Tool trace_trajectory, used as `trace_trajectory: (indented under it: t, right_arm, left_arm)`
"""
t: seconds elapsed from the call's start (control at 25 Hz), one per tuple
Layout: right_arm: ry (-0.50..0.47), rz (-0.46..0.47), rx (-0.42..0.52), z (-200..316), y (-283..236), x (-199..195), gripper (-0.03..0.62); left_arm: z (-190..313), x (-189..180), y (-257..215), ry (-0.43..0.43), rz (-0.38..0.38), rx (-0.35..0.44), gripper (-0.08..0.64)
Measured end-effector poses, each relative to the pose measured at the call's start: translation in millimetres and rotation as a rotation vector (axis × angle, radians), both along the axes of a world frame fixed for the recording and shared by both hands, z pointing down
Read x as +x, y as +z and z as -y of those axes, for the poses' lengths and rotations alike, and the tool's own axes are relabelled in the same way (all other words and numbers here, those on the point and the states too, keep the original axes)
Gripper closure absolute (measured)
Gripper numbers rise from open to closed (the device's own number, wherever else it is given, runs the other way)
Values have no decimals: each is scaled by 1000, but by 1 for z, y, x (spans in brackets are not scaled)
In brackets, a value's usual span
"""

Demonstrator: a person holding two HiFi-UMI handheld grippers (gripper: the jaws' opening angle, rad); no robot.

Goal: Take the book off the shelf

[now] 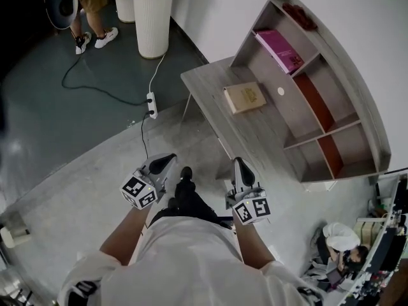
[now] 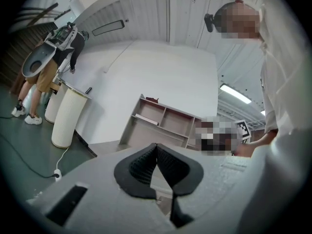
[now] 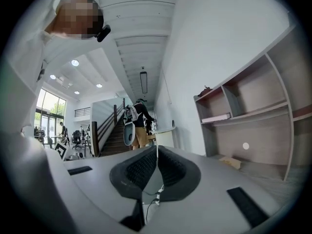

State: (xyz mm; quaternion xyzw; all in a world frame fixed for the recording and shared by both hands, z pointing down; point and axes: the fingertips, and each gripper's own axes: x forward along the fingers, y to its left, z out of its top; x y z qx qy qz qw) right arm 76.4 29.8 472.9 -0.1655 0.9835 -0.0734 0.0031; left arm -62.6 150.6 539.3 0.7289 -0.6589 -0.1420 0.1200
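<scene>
Jaws of my left tool (image 1: pixel 169 160) and right tool (image 1: pixel 240 164) are clenched, empty, near my body; pink book (image 1: pixel 280 50) lies in the shelf's (image 1: pixel 366 107) left compartment, tan book (image 1: pixel 245 97) on the bench (image 1: pixel 210 91)

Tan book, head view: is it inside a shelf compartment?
No, the tan book lies flat on the desk in front of the shelf, outside its compartments.

book (image 1: pixel 280 48): magenta | shelf (image 1: pixel 264 65): grey, rust-red panels | counter (image 1: pixel 204 85): grey wood-grain | second book (image 1: pixel 245 97): tan | power strip (image 1: pixel 152 104): white | floor (image 1: pixel 76 145): dark grey
</scene>
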Motion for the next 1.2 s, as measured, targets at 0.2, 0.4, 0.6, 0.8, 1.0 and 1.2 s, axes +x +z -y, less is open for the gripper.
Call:
trace_trajectory:
  t: [0.2, 0.4, 0.6, 0.8, 1.0, 1.2]
  right_arm:
    - [15, 5, -32, 30, 11, -17, 572]
    - [20, 17, -27, 67, 12, -47, 572]
    - [64, 32, -20, 106, 7, -62, 572]
    - [102, 29, -1, 161, 7, -75, 572]
    - [150, 40, 2, 208, 4, -84, 572]
    - [195, 59, 38, 247, -9, -84, 572]
  left_arm:
    - [30, -17, 3, 10, -1, -16, 545]
    - [68, -46, 0, 44, 8, -28, 545]
    - [110, -70, -6, 85, 20, -44, 545]
    - [170, -88, -13, 114, 17, -31, 545]
    - [224, -105, -21, 175, 28, -35, 545]
    - [278, -113, -41, 238, 5, -17, 545]
